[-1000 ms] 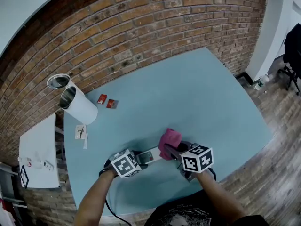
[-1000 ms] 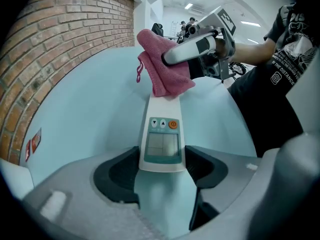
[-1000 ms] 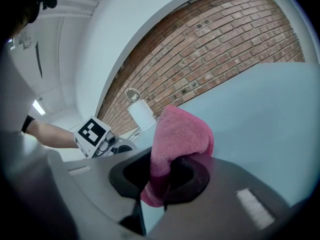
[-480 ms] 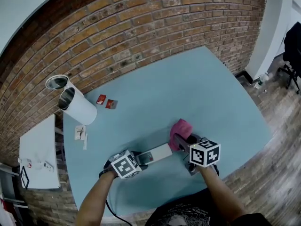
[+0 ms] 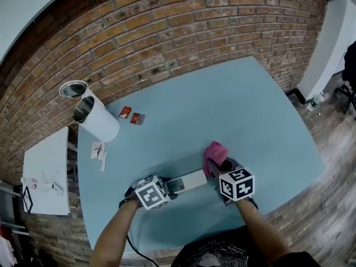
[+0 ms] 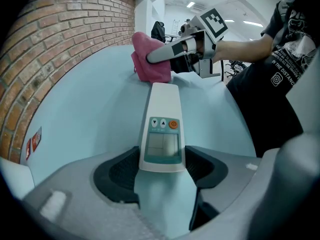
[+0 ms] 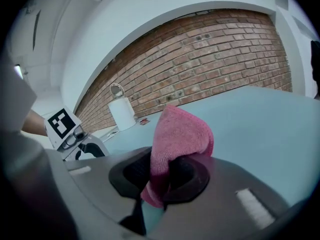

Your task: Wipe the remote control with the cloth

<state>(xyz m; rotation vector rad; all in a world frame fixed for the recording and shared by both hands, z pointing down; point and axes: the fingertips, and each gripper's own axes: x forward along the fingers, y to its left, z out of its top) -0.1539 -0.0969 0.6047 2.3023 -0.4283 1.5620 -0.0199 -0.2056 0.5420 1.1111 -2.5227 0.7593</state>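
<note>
A white remote control (image 5: 187, 181) (image 6: 162, 126) with a small screen and an orange button lies flat on the light blue table (image 5: 222, 115). My left gripper (image 5: 168, 187) (image 6: 161, 170) is shut on its near end, both pads against its sides. My right gripper (image 5: 214, 169) (image 7: 160, 176) is shut on a pink cloth (image 5: 214, 152) (image 7: 179, 134). The pink cloth (image 6: 150, 64) hangs at the remote's far end, on or just past its tip. In the left gripper view the right gripper (image 6: 167, 59) reaches in from the right.
A white cylinder (image 5: 99, 124) with a metal lid (image 5: 72, 89) beside it stands at the table's far left. Two red packets (image 5: 131, 115) and a small white item (image 5: 98, 150) lie near it. A white board (image 5: 44, 177) is left of the table; a brick wall (image 5: 167, 32) runs behind it.
My right gripper has carried the pink cloth rightward along the remote, from over its right half to its far tip. The left gripper and the remote have stayed put.
</note>
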